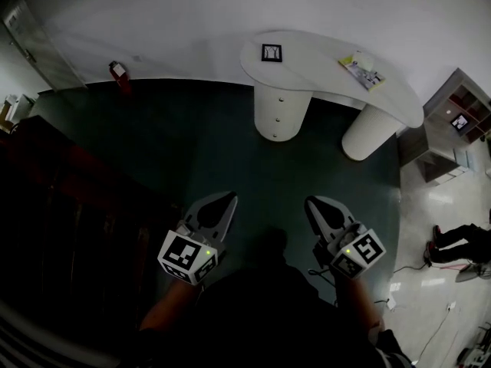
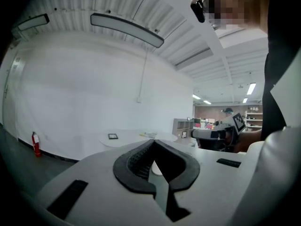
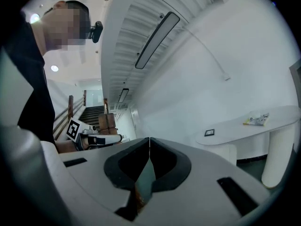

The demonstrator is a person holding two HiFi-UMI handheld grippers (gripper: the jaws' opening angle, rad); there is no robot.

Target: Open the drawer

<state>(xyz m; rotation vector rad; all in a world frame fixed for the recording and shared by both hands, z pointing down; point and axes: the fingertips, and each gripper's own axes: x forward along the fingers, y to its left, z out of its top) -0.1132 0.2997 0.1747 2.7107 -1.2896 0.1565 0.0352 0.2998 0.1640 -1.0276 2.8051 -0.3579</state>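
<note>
Both grippers hang over dark green floor in the head view, well short of a white curved table [image 1: 330, 64]. Its nearer round pedestal [image 1: 278, 107] carries small knobs down its front; I cannot make out drawer fronts. My left gripper [image 1: 229, 198] is shut with nothing in it, its tips meeting in the left gripper view [image 2: 153, 141]. My right gripper [image 1: 310, 202] is shut and empty too, its black pads closed together [image 3: 149, 139]. The table [image 2: 136, 137] lies far ahead in the left gripper view. In the right gripper view the table [image 3: 254, 122] stands at the right.
Dark wooden furniture [image 1: 69, 205] fills the left side. A red fire extinguisher [image 1: 116, 70] stands by the white wall. A grey shelf unit [image 1: 460, 113] and another person's legs [image 1: 460, 240] are at the right. A marker card [image 1: 272, 53] and a booklet [image 1: 360, 69] lie on the table.
</note>
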